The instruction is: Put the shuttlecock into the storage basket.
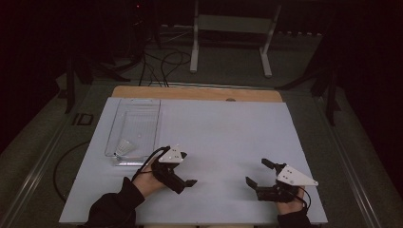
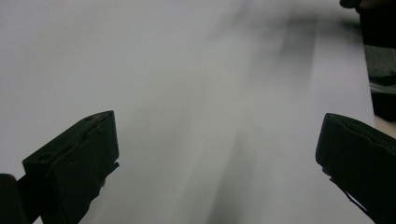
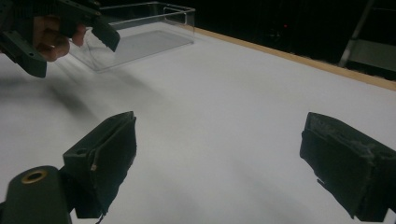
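- Left hand-held gripper [image 1: 183, 176] is held low over the white bench [image 1: 223, 137], jaws spread wide, nothing between them
- Right hand-held gripper [image 1: 256, 173] is held near the bench's front right, jaws likewise wide and empty
- Clear plastic bin [image 1: 135, 128] is seen at left, just beyond the left hand-held gripper
- Small white object [image 1: 124, 149] is seen inside the bin's near end; identity cannot be told
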The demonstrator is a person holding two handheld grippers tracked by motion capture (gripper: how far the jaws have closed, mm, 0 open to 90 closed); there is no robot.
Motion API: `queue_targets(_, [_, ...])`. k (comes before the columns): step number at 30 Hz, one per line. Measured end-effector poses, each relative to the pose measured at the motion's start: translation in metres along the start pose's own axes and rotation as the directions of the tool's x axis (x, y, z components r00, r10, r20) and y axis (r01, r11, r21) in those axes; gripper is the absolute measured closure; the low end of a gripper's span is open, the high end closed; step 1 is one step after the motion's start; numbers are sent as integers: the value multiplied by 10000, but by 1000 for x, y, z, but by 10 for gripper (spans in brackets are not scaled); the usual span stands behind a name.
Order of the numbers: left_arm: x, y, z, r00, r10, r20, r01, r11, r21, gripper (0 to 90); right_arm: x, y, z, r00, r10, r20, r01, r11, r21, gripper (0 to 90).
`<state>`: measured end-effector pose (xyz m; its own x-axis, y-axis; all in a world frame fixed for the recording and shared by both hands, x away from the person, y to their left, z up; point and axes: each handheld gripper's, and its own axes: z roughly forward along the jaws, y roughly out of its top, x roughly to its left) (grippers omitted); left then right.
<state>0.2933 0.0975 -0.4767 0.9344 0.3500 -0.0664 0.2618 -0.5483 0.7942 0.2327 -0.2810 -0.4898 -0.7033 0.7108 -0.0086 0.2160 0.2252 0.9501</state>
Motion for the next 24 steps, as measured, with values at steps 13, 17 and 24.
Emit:
queue_targets(13, [-1,-32,-17,9983,-43,587,32,9998,179,0,1,0,0,10000,-19,18,18,10000,13,108])
queue_targets(17, [-1,-45,-25,9981,-291,540,279,9993,237,0,0,0,0,10000,10,44,-10,10000,22,108])
queue_targets(24, [-1,-45,-25,9981,-291,540,279,9993,237,0,0,0,0,10000,13,38,-13,10000,21,108])
